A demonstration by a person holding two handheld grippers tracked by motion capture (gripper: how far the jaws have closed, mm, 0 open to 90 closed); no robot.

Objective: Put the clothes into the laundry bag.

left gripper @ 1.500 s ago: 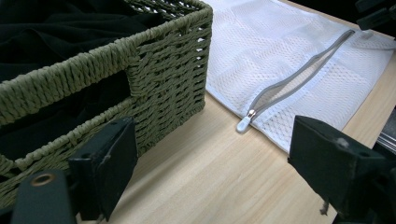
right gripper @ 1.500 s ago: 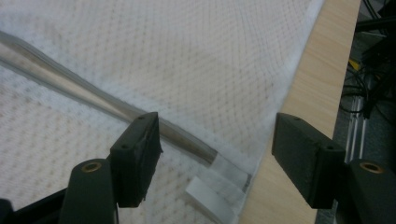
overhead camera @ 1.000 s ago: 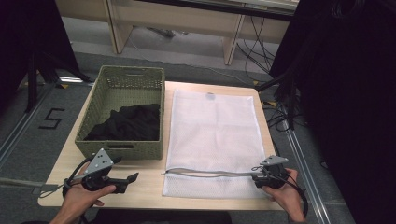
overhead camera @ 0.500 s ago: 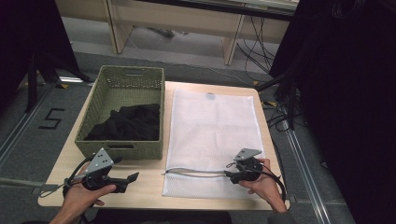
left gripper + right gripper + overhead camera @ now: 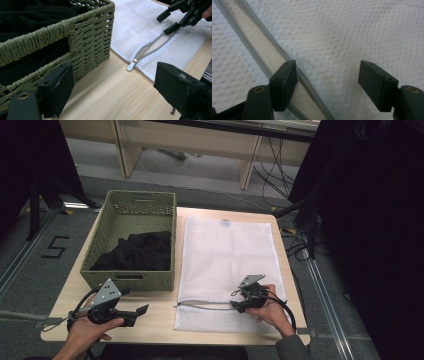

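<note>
A white mesh laundry bag (image 5: 227,255) lies flat on the table, its grey zipper (image 5: 205,306) open along the near edge, with the pull (image 5: 130,66) at the left end. My right gripper (image 5: 239,300) is open and rests on the bag at the zipper; one jaw sits on the zipper's upper edge (image 5: 294,68), the mesh (image 5: 342,37) between the jaws. My left gripper (image 5: 141,310) is open above the bare table near the front left, in front of the green woven basket (image 5: 131,280). Black cloth (image 5: 135,251) fills the basket.
The wooden table (image 5: 155,320) has bare room between the basket and its front edge. Cables (image 5: 295,245) and dark curtains stand off the table's right side. A desk's legs (image 5: 247,167) stand behind.
My right gripper has moved left from the bag's near right corner along the zipper to the middle of the open part. The left gripper has stayed put.
</note>
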